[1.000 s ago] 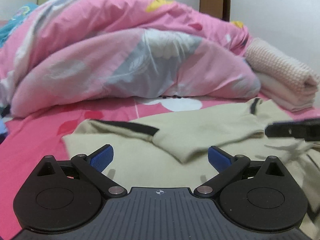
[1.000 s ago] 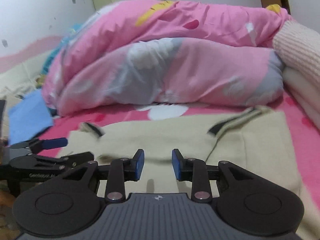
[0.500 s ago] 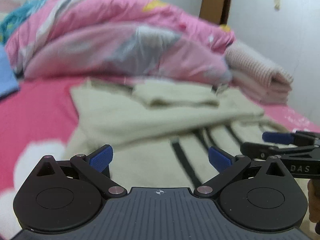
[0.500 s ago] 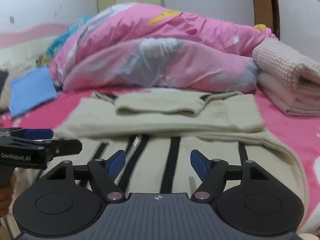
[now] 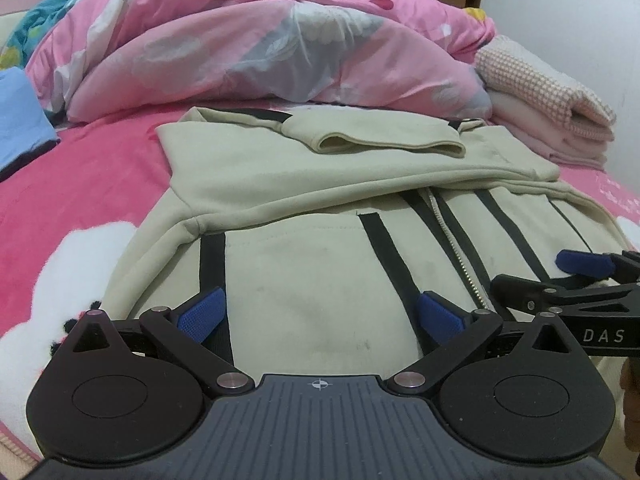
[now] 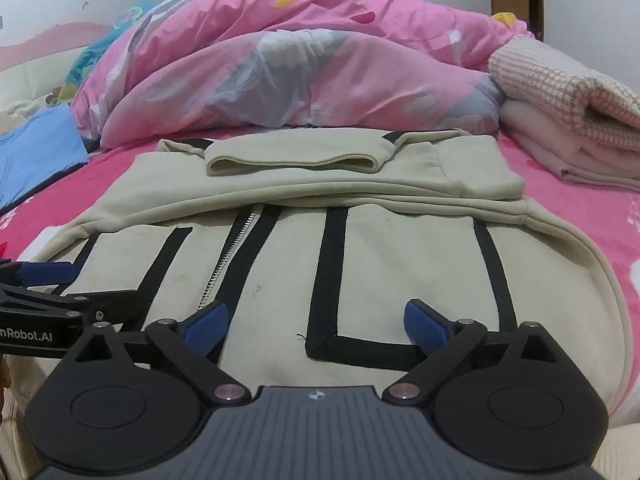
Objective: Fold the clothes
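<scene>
Hoodie [image 6: 360, 248] flat on pink bed sheet [image 5: 80, 184], rumpled duvet [image 5: 260, 40] behind, left gripper [image 5: 320, 314] fingers apart, right gripper [image 6: 316, 322] fingers opening, empty

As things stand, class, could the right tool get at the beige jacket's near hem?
Probably yes. The right tool hangs over the beige jacket with its jaws opening and nothing between them. The left tool sits off to one side, clear of that path.
</scene>
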`<act>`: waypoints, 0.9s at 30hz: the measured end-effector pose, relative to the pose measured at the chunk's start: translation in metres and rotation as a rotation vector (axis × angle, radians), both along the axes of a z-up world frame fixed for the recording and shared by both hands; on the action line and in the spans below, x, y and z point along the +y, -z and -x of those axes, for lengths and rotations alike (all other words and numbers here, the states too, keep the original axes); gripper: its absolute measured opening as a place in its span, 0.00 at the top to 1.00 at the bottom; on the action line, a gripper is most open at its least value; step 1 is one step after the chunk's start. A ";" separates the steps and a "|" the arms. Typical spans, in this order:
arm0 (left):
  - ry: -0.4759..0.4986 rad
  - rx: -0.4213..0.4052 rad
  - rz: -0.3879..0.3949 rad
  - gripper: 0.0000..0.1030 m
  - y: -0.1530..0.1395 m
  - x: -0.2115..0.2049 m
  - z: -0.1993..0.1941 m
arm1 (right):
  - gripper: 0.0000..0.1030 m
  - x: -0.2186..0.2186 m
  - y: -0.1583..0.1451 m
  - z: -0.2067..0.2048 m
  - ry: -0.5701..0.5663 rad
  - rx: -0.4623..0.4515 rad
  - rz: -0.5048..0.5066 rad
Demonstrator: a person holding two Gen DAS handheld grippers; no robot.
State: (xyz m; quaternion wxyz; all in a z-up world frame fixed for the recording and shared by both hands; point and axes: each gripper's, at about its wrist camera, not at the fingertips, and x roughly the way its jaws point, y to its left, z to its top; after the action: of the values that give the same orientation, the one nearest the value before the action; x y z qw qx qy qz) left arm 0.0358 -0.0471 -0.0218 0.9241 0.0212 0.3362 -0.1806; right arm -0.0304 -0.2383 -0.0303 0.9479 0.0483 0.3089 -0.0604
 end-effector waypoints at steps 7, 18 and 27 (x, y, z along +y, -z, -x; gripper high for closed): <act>0.000 0.010 -0.014 0.00 -0.001 0.000 0.001 | 0.00 0.000 0.001 0.000 0.009 -0.001 -0.007; -0.014 0.056 -0.027 0.00 -0.004 -0.002 -0.003 | 0.00 0.001 0.001 0.000 0.017 -0.004 -0.012; -0.014 0.066 -0.021 0.00 -0.005 -0.002 -0.005 | 0.00 0.001 -0.001 -0.001 0.031 0.011 -0.008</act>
State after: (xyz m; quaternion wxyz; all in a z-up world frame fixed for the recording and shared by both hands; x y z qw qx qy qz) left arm 0.0405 -0.0496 -0.0170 0.9135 0.0225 0.3683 -0.1711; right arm -0.0298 -0.2373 -0.0291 0.9450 0.0566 0.3135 -0.0740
